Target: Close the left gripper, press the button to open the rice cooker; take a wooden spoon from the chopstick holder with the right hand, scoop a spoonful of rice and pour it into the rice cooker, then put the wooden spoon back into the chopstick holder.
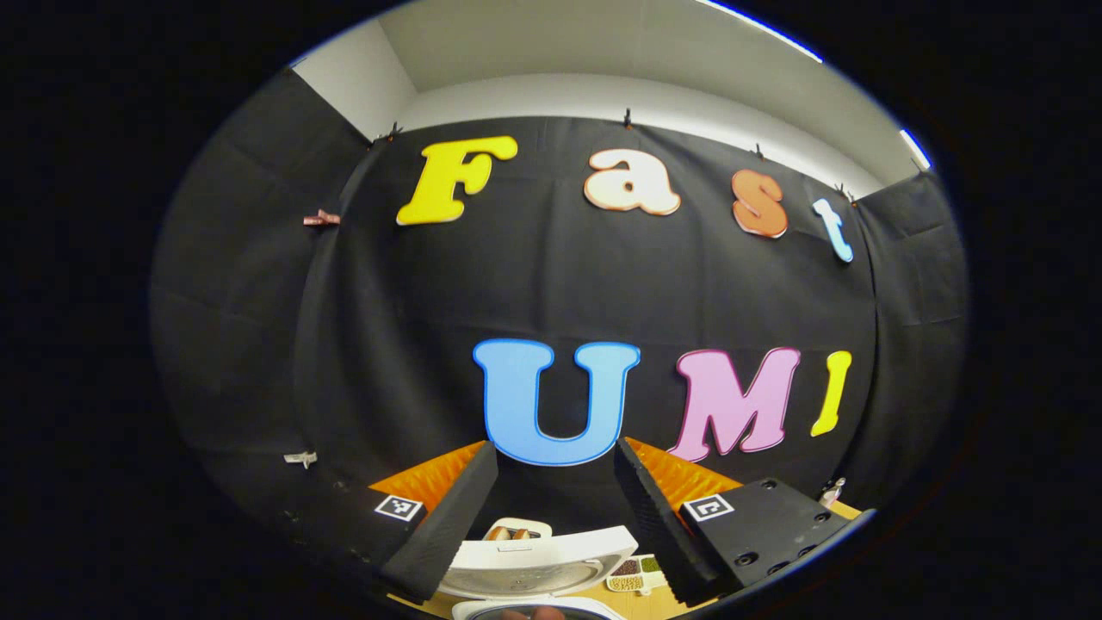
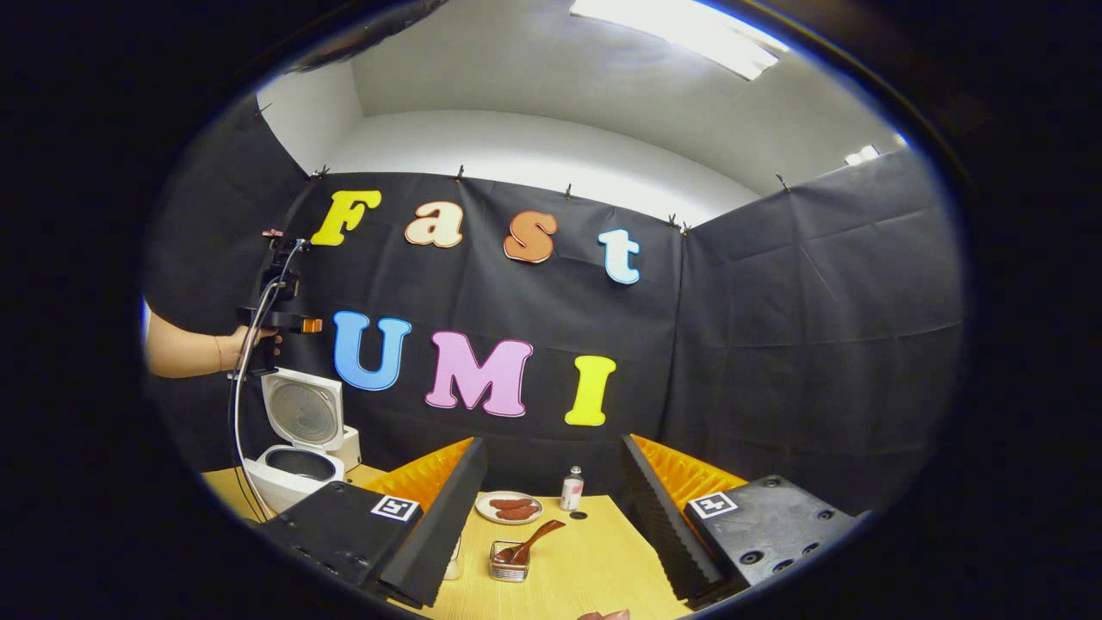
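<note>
The white rice cooker point(image 2: 293, 469) stands at the table's left with its lid point(image 2: 303, 412) raised. A hand holds my left gripper point(image 2: 280, 301) above it. In the left gripper view the open lid point(image 1: 538, 555) lies low between the spread fingers of that left gripper point(image 1: 555, 449), which is open and holds nothing. A wooden spoon point(image 2: 535, 538) leans in a small wire chopstick holder point(image 2: 510, 564) on the table. My right gripper point(image 2: 553, 448) hangs open above and in front of the holder, empty and apart from the spoon.
A plate of brown sausages point(image 2: 509, 508) and a small bottle point(image 2: 571, 488) stand behind the holder on the wooden table point(image 2: 594, 560). A clear cup point(image 2: 452, 558) is partly hidden by one finger. A cable point(image 2: 237, 413) hangs from the left gripper. A small printed card point(image 1: 637, 575) lies by the cooker.
</note>
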Motion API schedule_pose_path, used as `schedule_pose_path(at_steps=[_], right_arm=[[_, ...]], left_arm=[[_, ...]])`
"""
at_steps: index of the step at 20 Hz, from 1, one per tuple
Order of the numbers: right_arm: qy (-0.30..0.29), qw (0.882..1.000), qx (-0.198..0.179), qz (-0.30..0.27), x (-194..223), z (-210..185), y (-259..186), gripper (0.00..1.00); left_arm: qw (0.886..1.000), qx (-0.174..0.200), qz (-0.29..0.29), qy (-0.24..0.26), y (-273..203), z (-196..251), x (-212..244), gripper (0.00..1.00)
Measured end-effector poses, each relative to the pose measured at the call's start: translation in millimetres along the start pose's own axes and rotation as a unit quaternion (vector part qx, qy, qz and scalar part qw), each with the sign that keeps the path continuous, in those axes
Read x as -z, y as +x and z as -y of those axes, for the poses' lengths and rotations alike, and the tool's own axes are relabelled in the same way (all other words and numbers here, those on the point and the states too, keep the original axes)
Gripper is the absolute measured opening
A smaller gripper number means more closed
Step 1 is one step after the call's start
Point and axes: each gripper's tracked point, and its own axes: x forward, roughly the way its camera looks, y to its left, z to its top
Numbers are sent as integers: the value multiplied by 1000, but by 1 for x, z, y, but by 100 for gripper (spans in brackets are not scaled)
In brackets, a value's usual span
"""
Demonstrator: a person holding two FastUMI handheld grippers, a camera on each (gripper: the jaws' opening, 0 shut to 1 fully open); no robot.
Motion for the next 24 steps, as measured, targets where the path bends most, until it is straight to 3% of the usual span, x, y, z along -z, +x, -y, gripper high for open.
schedule_pose_path(at_steps=[5,9,10,15,20,24], right_arm=[[3,1000,15,-11,2,10,-10,98],[4,1000,21,-4,-3,17,-6,98],[4,1000,18,-5,-2,18,-5,98],[2,1000,2,-5,-1,16,12,95],[10,1000,-13,7,-9,14,27,98],[19,1000,-20,1,-2,14,27,98]], left_arm=[[996,-51,-79,-6,50,-36,76,94],[987,-74,-137,-48,50,-46,121,95],[988,-77,-129,-42,46,-46,121,95],[990,-78,-116,33,8,-26,127,98],[989,-99,-106,38,-49,-11,146,98],[984,-118,-130,22,-93,-3,177,98]])
